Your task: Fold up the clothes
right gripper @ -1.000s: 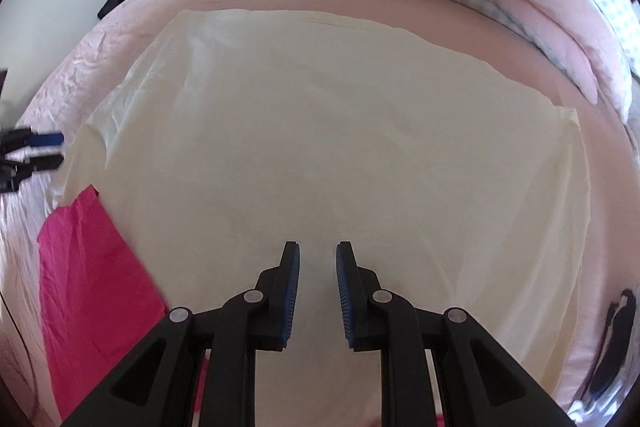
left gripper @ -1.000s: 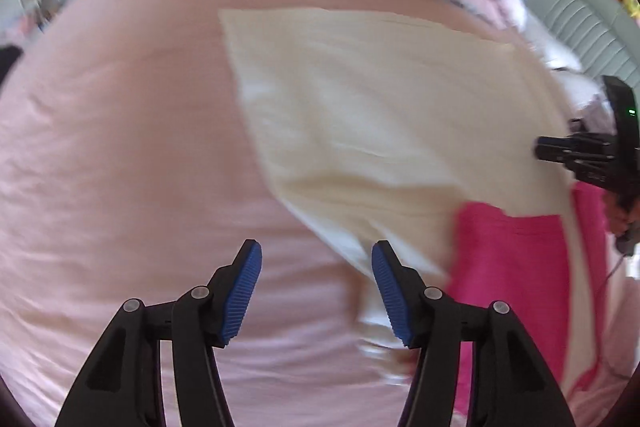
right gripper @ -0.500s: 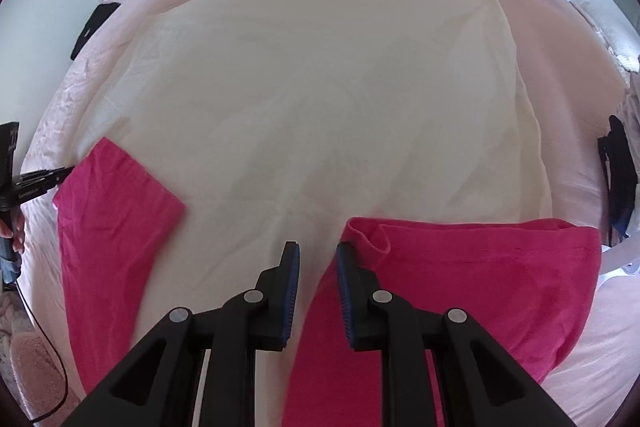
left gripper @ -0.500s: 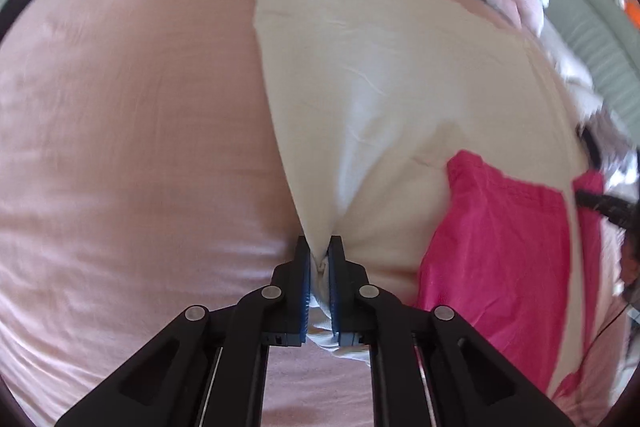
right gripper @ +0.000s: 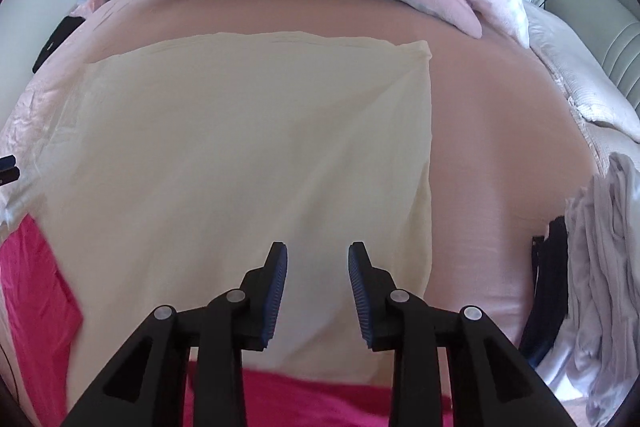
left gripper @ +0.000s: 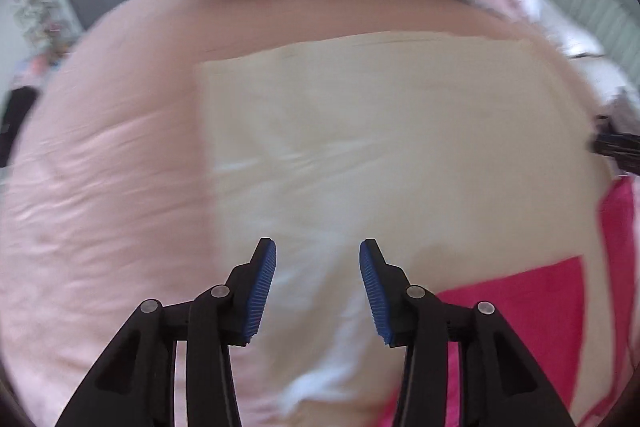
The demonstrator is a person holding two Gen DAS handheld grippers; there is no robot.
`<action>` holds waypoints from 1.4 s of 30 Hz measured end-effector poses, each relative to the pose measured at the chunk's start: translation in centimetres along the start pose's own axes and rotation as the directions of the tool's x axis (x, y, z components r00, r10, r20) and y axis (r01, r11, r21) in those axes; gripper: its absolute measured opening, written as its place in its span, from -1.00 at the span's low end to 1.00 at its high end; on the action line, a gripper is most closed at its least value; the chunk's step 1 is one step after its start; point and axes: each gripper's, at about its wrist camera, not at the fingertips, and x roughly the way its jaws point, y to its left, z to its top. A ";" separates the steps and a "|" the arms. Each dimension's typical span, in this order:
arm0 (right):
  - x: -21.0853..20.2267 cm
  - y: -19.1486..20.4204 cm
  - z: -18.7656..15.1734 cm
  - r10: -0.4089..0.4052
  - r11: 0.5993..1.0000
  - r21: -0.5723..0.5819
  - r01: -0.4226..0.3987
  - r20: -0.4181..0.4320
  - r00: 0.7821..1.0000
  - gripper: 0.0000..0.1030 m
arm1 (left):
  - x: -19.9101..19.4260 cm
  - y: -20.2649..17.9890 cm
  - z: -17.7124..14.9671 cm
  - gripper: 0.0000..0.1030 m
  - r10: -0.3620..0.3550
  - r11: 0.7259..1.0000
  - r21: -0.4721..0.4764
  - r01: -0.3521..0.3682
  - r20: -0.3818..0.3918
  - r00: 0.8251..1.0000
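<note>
Nowhere on the cream garment [right gripper: 240,155] does any readable label show.

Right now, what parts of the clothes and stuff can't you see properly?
- Pink garment: right wrist view, cut off by the bottom edge and hidden behind the right gripper.
- Cream garment: left wrist view, motion blur hides its creases; its near end is behind the left gripper.
- Pale pile: right wrist view, cut off at the right edge.
- Shelf items: left wrist view, blurred and too small to tell.
</note>
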 end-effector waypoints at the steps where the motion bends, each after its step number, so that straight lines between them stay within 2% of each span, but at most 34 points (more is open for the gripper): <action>1: 0.3 -1.3 -0.3 0.007 1.000 0.019 -0.007 -0.015 1.000 -0.40 | 1.2 -0.3 -0.7 -0.22 0.017 1.000 0.015 -0.017 -0.032 0.999; 2: 0.6 -2.6 -0.6 0.015 0.999 0.039 -0.014 -0.030 0.999 -0.40 | 2.3 -0.6 -1.3 -0.19 0.035 0.999 0.031 -0.033 -0.064 0.997; 4: 1.2 -5.1 -1.2 0.031 0.997 0.078 -0.026 -0.059 0.998 -0.44 | 1.8 -0.3 -2.6 -0.18 0.042 0.999 0.023 -0.041 -0.046 0.998; 5: 1.3 -6.2 -1.5 0.019 0.996 0.089 -0.012 -0.074 0.997 -0.44 | 1.4 0.1 -3.1 -0.18 0.071 0.997 0.006 -0.071 -0.062 0.996; 7: 0.4 -7.0 -2.3 -0.125 0.990 0.056 0.131 -0.100 0.987 -0.43 | 0.3 0.2 -3.8 -0.18 0.141 0.990 0.007 -0.141 -0.077 0.987; 8: -0.3 -7.3 -2.7 -0.119 0.990 0.066 0.125 -0.092 0.989 -0.43 | -0.1 -0.2 -4.0 -0.18 0.178 0.984 0.026 -0.177 -0.079 0.981; 9: -1.0 -7.4 -3.1 -0.095 0.992 0.079 0.101 -0.079 0.992 -0.43 | -0.7 -1.0 -4.1 -0.18 0.175 0.984 0.043 -0.173 -0.057 0.983; 11: -2.2 -7.3 -3.9 -0.049 0.994 0.094 0.054 -0.055 0.997 -0.40 | -1.9 -2.8 -3.8 -0.18 0.125 0.990 0.072 -0.125 0.009 0.992; 12: -2.3 -6.5 -4.2 -0.032 0.997 0.067 0.035 -0.052 0.998 -0.38 | -2.4 -3.8 -3.7 -0.18 0.086 0.993 0.081 -0.090 0.041 0.995; 13: -2.4 -5.7 -4.5 -0.014 0.999 0.040 0.016 -0.049 0.999 -0.38 | -2.7 -4.6 -3.2 -0.18 0.055 0.995 0.086 -0.060 0.057 0.997; 14: -2.3 -5.0 -4.8 -0.010 1.000 0.011 0.011 -0.056 0.998 -0.38 | -2.4 -4.1 -3.3 -0.17 0.082 0.992 0.099 -0.084 0.023 0.996; 15: -1.6 -4.5 -5.1 -0.053 0.998 -0.019 0.051 -0.088 0.995 -0.38 | -1.8 -2.8 -3.7 -0.17 0.141 0.984 0.120 -0.136 -0.036 0.989; 16: -1.4 -4.7 -5.5 -0.093 0.996 -0.027 0.091 -0.093 0.991 -0.36 | -1.2 -1.5 -4.1 -0.17 0.200 0.972 0.143 -0.185 -0.094 0.975; 17: -1.1 -4.8 -5.9 -0.132 0.991 -0.034 0.130 -0.098 0.986 -0.18 | -0.6 -0.2 -4.5 -0.07 0.258 0.958 0.170 -0.233 -0.149 0.954; 18: -1.0 -5.0 -6.2 -0.168 0.986 -0.034 0.166 -0.103 0.980 -0.15 | -0.9 0.3 -4.9 0.02 0.301 0.944 0.187 -0.272 -0.149 0.942; 19: -1.6 -5.5 -6.3 -0.191 0.981 -0.008 0.192 -0.107 0.976 -0.15 | -1.9 0.3 -5.1 0.02 0.349 0.927 0.190 -0.323 -0.124 0.929; 20: -2.3 -5.8 -6.4 -0.214 0.976 0.014 0.216 -0.100 0.972 -0.15 | -3.2 0.1 -5.2 0.01 0.405 0.906 0.181 -0.384 -0.099 0.909; 21: -3.5 -5.3 -6.6 -0.229 0.973 0.014 0.230 -0.050 0.972 -0.15 | -4.6 -0.4 -5.3 0.00 0.458 0.881 0.165 -0.442 -0.072 0.886; 22: -5.1 -4.2 -7.0 -0.220 0.975 -0.009 0.220 0.014 0.975 -0.15 | -5.9 -1.0 -5.4 0.00 0.459 0.882 0.136 -0.451 -0.038 0.887; 23: -6.7 -3.0 -7.5 -0.203 0.978 -0.027 0.205 0.072 0.977 -0.15 | -6.9 -2.3 -5.7 0.00 0.402 0.911 0.101 -0.399 -0.008 0.916; 24: -8.1 -1.9 -8.1 -0.161 0.986 -0.026 0.164 0.109 0.981 -0.15 | -7.7 -4.0 -6.1 0.00 0.327 0.942 0.068 -0.328 0.019 0.945; 25: -9.5 -1.0 -8.8 -0.110 0.994 -0.005 0.112 0.131 0.985 -0.15 | -8.6 -5.7 -6.5 0.00 0.250 0.967 0.038 -0.252 0.048 0.967; 27: -11.4 0.5 -10.7 -0.027 0.999 0.029 0.023 0.139 0.990 -0.15 | -10.1 -9.3 -7.8 0.00 0.111 0.993 0.022 -0.113 0.084 0.990; 29: -12.3 2.0 -13.0 0.023 0.999 0.035 -0.027 0.118 0.993 -0.15 | -10.9 -13.6 -9.9 0.00 0.030 0.999 0.034 -0.033 0.098 0.995; 31: -13.1 3.4 -16.2 0.045 0.999 0.023 -0.047 0.091 0.995 -0.15 | -10.5 -16.5 -11.9 0.00 0.007 0.999 0.040 -0.011 0.091 0.996; 33: -12.9 4.1 -19.1 0.059 0.998 0.032 -0.061 0.058 0.997 -0.15 | -9.0 -17.9 -13.5 0.00 -0.007 1.000 0.017 0.006 0.067 0.998; 37: -11.3 4.7 -22.8 0.098 0.990 0.102 -0.095 -0.026 0.995 -0.15 | -7.2 -19.7 -16.9 0.00 0.024 0.998 -0.061 -0.023 0.020 0.999; 39: -11.9 5.2 -24.5 0.081 0.993 0.092 -0.080 -0.013 0.997 -0.15 | -6.7 -20.2 -18.7 0.00 0.045 0.995 -0.094 -0.044 0.008 0.999; 42: -13.2 6.2 -26.4 0.061 0.997 0.057 -0.060 -0.014 0.998 -0.14 | -7.6 -21.1 -21.6 0.03 0.049 0.986 -0.160 -0.043 0.031 0.998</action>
